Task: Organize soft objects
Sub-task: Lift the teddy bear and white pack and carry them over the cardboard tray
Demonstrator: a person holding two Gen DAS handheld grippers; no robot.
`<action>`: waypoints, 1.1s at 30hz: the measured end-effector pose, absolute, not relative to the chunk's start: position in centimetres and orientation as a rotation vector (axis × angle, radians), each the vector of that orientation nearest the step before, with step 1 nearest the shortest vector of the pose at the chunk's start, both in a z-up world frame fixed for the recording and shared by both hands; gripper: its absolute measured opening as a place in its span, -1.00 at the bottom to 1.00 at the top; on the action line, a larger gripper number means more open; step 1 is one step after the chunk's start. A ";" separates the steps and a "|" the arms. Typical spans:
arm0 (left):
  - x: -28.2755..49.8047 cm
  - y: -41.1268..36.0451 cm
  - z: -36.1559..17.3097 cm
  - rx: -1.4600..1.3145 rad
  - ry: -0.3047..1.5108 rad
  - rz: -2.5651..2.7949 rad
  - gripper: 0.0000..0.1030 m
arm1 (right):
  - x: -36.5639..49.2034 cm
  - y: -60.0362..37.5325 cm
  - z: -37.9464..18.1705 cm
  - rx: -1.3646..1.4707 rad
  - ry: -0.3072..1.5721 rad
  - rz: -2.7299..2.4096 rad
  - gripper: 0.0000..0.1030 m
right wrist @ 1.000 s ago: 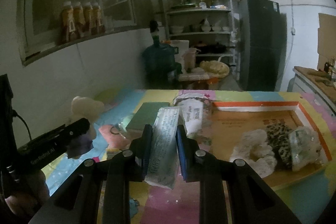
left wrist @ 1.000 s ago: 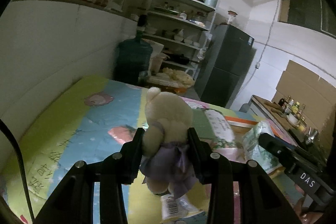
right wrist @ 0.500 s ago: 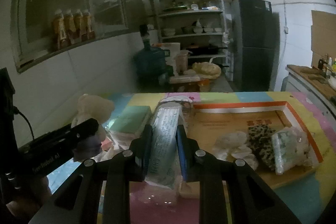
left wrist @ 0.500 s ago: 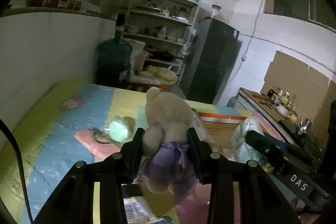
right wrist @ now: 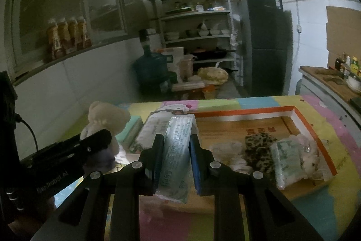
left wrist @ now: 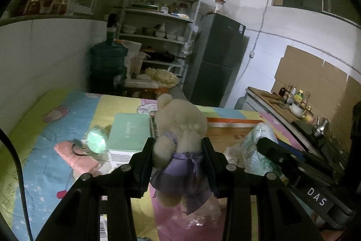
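Observation:
My left gripper (left wrist: pixel 178 146) is shut on a cream teddy bear (left wrist: pixel 180 123) in a purple dress and holds it above the colourful mat. The bear also shows at the left of the right wrist view (right wrist: pixel 106 116). My right gripper (right wrist: pixel 177 141) is shut on a clear tissue pack (right wrist: pixel 178 155), held over the near left edge of the orange-rimmed wooden tray (right wrist: pixel 311 125). The tray holds a white fluffy item (right wrist: pixel 225 150), a leopard-print item (right wrist: pixel 259 146), a green pack (right wrist: pixel 286 159) and a small plush (right wrist: pixel 309 162).
On the mat lie a green box (left wrist: pixel 128 132), a pink item (left wrist: pixel 76 155), a shiny green wrapped item (left wrist: pixel 97 141) and another tissue pack (right wrist: pixel 155 128). A wall runs along the left. A water jug (left wrist: pixel 108 64), shelves and a fridge (left wrist: pixel 216 64) stand behind.
Both grippers have moved right, toward the tray, each keeping its load. The right gripper's tissue pack now sits over the tray's near left edge.

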State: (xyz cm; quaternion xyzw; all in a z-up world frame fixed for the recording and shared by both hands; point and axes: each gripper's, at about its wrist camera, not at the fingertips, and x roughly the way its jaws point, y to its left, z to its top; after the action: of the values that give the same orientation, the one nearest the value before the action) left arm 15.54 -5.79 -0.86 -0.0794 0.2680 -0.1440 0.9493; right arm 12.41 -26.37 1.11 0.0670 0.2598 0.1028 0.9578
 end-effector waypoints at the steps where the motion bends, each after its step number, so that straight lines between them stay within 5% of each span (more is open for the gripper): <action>1: 15.5 -6.0 -0.9 -0.159 0.546 -0.296 -0.20 | 12.4 -26.6 1.1 0.138 0.527 0.205 -0.54; 33: 17.9 -15.5 -2.0 -0.069 0.602 -0.392 -0.20 | 12.1 -36.2 -0.5 0.221 0.528 0.097 -0.54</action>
State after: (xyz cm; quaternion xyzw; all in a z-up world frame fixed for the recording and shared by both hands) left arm 17.94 -15.45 -2.00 -0.0338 0.2944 -0.1918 0.9356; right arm 12.13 -36.20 -0.51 0.1088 0.2601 0.0479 0.9582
